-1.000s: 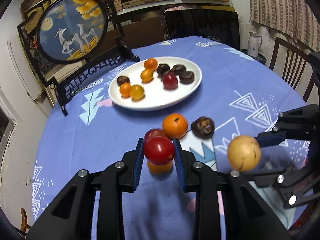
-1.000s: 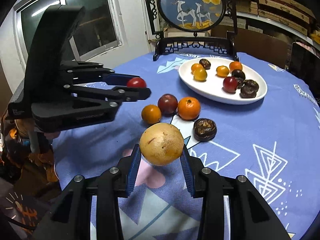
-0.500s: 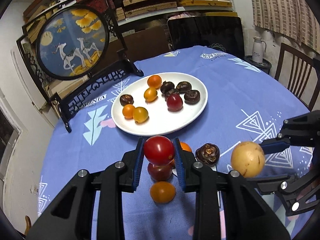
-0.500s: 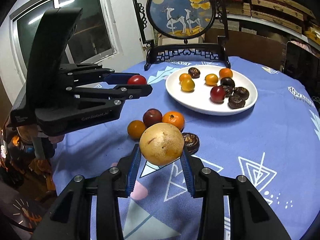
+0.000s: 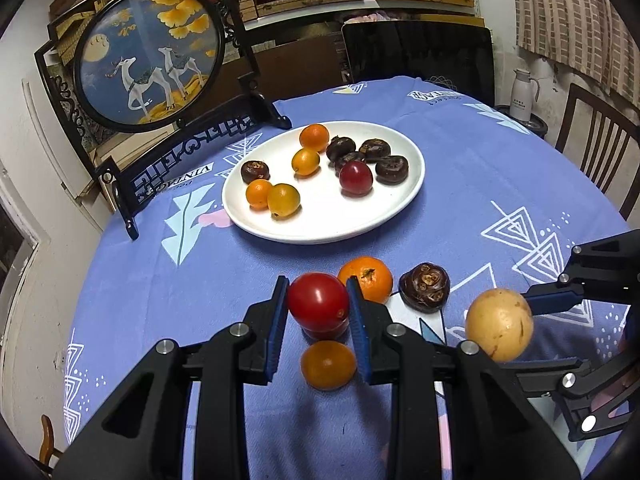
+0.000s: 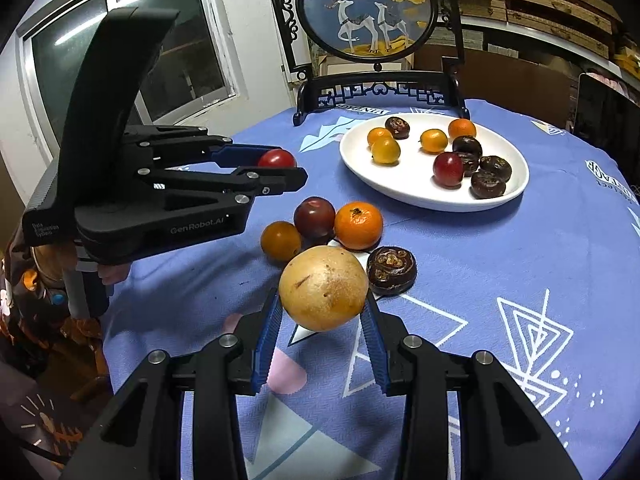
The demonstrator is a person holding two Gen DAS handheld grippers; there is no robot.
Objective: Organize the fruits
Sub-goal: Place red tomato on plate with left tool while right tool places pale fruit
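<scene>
My left gripper [image 5: 319,300] is shut on a red tomato [image 5: 318,299] and holds it above the blue tablecloth, short of the white plate [image 5: 400,208]. My right gripper [image 6: 323,306] is shut on a round yellow fruit [image 6: 323,288], also held in the air; it shows at the right of the left wrist view [image 5: 499,325]. The plate [image 6: 416,196] holds several small oranges, dark water chestnuts and one red fruit. Loose on the cloth lie an orange tomato [image 5: 328,365], a dark red fruit [image 6: 314,217], a mandarin [image 5: 370,276] and a water chestnut [image 5: 425,287].
A round painted screen on a black stand [image 5: 148,52] stands at the table's far left edge behind the plate. A dark chair back [image 5: 416,56] and a wooden chair [image 5: 600,148] stand beyond the table. A window [image 6: 120,52] is at the left.
Both grippers have moved forward toward the plate with their fruits still held. The plate and loose fruits now sit closer and lower in both views.
</scene>
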